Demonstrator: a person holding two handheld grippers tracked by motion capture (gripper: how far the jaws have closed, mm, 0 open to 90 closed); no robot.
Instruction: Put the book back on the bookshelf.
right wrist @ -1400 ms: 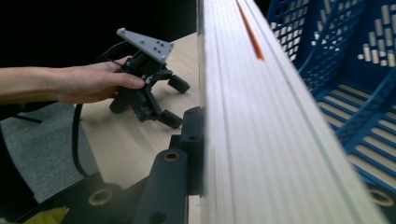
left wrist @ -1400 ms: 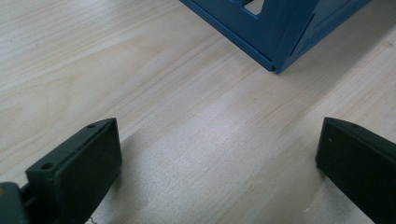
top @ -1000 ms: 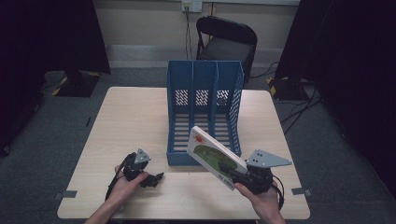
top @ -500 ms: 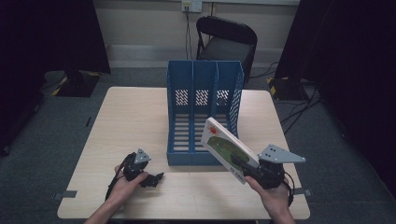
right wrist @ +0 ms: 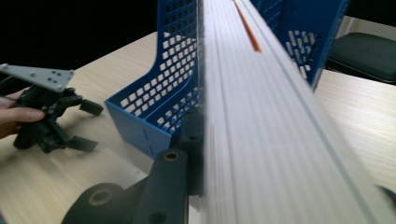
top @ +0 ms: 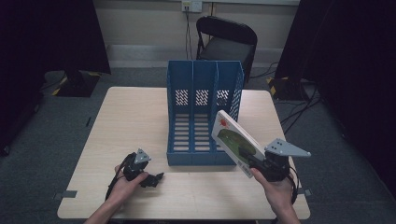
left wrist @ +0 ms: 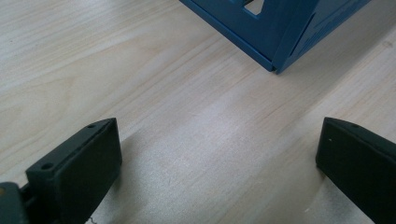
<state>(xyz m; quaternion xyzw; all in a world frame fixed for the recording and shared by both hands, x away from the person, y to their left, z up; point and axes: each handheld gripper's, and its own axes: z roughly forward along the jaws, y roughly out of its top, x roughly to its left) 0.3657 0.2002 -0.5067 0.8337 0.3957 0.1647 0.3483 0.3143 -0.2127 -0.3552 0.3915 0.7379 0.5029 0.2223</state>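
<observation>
A blue three-slot file holder stands in the middle of the wooden table. My right gripper is shut on a thin white book with a green picture on its cover, held tilted off the table just right of the holder's front corner. In the right gripper view the book's edge runs up the middle beside the holder. My left gripper rests open on the table at the front left, its jaws spread wide over bare wood with the holder's corner ahead; its fingers hold nothing.
A black chair stands behind the table's far edge. Cables run along the floor at the right. The left gripper also appears at the left of the right gripper view, held by a hand.
My right gripper has carried the book to the right and slightly up, from in front of the holder to beside its front right corner. The left gripper has stayed still.
</observation>
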